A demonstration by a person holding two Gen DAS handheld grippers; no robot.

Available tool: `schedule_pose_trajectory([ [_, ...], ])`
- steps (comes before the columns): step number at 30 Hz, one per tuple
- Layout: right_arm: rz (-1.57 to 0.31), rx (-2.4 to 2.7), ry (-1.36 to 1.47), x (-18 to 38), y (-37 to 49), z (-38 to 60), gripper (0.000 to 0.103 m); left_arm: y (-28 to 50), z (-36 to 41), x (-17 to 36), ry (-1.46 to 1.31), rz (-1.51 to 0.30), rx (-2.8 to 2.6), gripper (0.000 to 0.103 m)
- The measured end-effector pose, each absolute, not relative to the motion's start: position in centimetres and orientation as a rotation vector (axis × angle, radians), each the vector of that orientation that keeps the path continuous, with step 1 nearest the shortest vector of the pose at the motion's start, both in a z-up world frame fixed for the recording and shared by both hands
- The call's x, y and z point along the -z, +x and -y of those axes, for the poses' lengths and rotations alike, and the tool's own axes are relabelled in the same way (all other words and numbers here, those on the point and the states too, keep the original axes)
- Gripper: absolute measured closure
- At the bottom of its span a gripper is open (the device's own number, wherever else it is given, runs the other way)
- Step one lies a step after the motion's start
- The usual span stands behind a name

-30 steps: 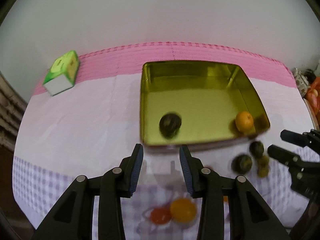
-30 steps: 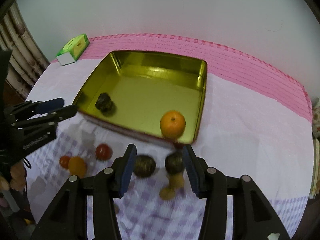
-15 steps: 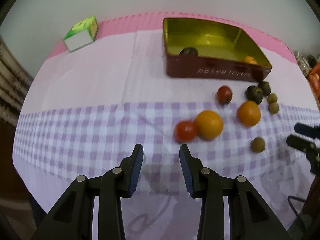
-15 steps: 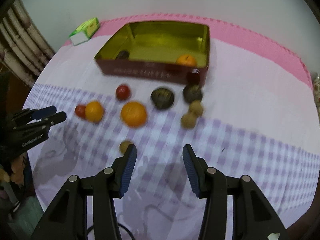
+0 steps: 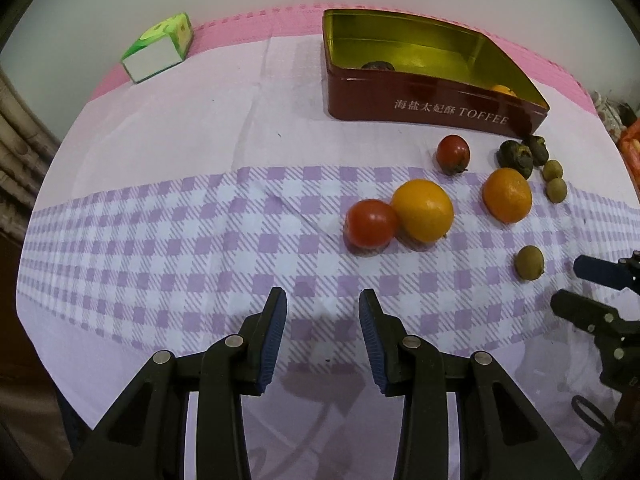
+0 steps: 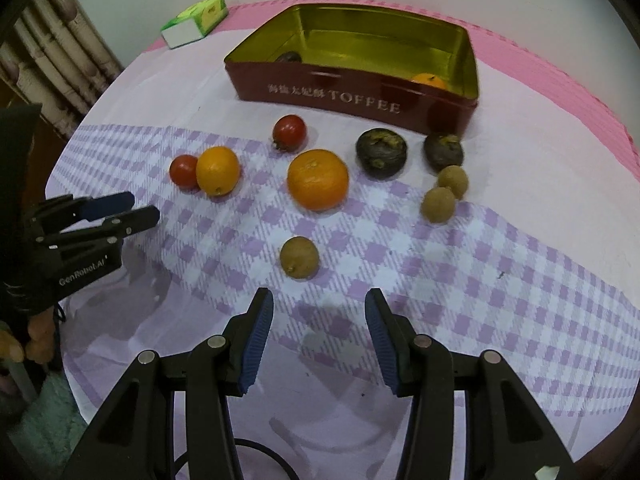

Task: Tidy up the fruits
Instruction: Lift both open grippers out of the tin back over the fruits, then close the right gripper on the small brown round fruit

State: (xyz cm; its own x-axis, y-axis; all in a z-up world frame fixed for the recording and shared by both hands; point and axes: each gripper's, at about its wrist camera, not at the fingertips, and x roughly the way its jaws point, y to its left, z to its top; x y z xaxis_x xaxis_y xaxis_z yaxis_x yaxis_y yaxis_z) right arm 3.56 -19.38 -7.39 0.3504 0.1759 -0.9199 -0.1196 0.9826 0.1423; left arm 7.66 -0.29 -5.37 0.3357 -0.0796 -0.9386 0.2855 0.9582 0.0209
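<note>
**Both tongs empty, fruit still mostly outside the tin**

The cloth covers the whole table, so every loose fruit lies in plain reach on it. At the back stands the tin, open-topped, which I take to be where the fruit belongs: an orange and a dark fruit already sit inside, against opposite ends.

In front of it the rest lie scattered. The big orange sits alone in the middle; a smaller one touches a tomato; another tomato lies nearer the tin. Two dark fruits rest just off the tin's right corner, two small brown ones beside them.

The single brown fruit lies nearest my right tongs, which stand parted and hold nothing, so I judge it the easiest next pick. My left tongs are also parted and empty, over bare cloth, near the touching pair.
</note>
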Motion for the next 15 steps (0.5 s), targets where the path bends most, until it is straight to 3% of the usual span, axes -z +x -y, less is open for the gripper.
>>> schedule_pose_trajectory([
  [15,-1.232,-0.214,0.024,9.5,6.1,17.8,0.061,7.9,0.2,6.3,0.190,-1.229,0.266,0.064],
])
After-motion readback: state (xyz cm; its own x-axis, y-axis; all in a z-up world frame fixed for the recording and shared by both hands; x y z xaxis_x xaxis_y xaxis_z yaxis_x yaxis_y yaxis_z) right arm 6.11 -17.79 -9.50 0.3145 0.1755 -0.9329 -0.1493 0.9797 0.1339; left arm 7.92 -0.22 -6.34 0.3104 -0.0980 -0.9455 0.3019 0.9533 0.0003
